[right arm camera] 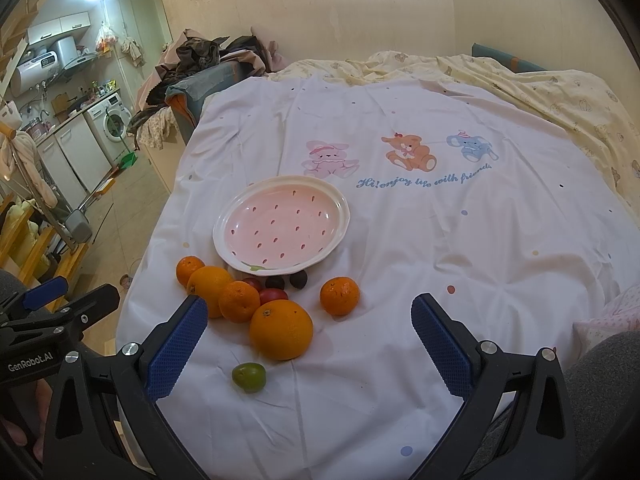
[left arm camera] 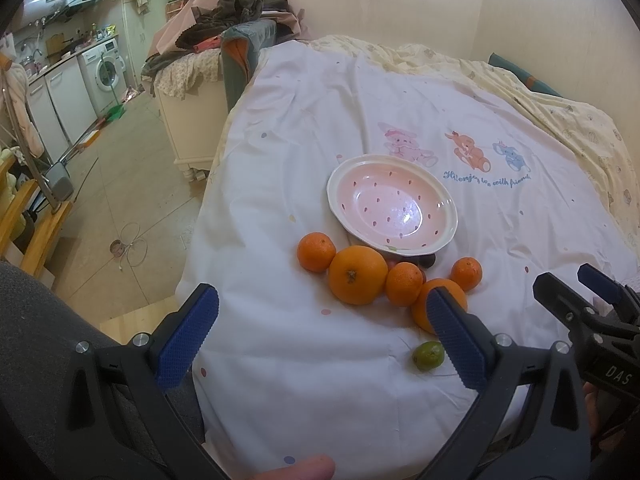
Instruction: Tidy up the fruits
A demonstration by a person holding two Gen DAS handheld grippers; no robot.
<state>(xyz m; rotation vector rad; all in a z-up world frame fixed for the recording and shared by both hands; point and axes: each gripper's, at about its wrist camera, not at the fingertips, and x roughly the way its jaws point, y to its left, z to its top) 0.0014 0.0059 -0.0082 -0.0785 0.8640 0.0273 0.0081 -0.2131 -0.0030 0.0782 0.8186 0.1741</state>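
My left gripper (left arm camera: 322, 334) has its 2 fingers spread wide apart, holding nothing. My right gripper (right arm camera: 308, 342) is likewise spread wide and empty. Both hover above the near part of the white sheet (right arm camera: 400, 240) covering the bed.

The pink plate (right arm camera: 280, 226) sits empty, inset from the sheet's left edge. The fruit lies in a cluster along the plate's near rim:
- 1 large orange (right arm camera: 281, 329), nearest my right gripper, partly hidden behind my left gripper's right finger (left arm camera: 456, 336) in the left view.
- A second large orange (left arm camera: 357, 275), touching a small mandarin (left arm camera: 316, 252) at the far left.
- A mandarin (right arm camera: 239, 301) between the 2 large oranges.
- A mandarin (right arm camera: 339, 295) standing apart on the right.
- Small dark and red fruits (right arm camera: 298, 279) tucked against the plate's rim.
- 1 green fruit (right arm camera: 249, 377), alone, nearest me.

Right of the cluster the sheet is bare and open. On the left the bed edge drops to the floor (left arm camera: 120, 200).
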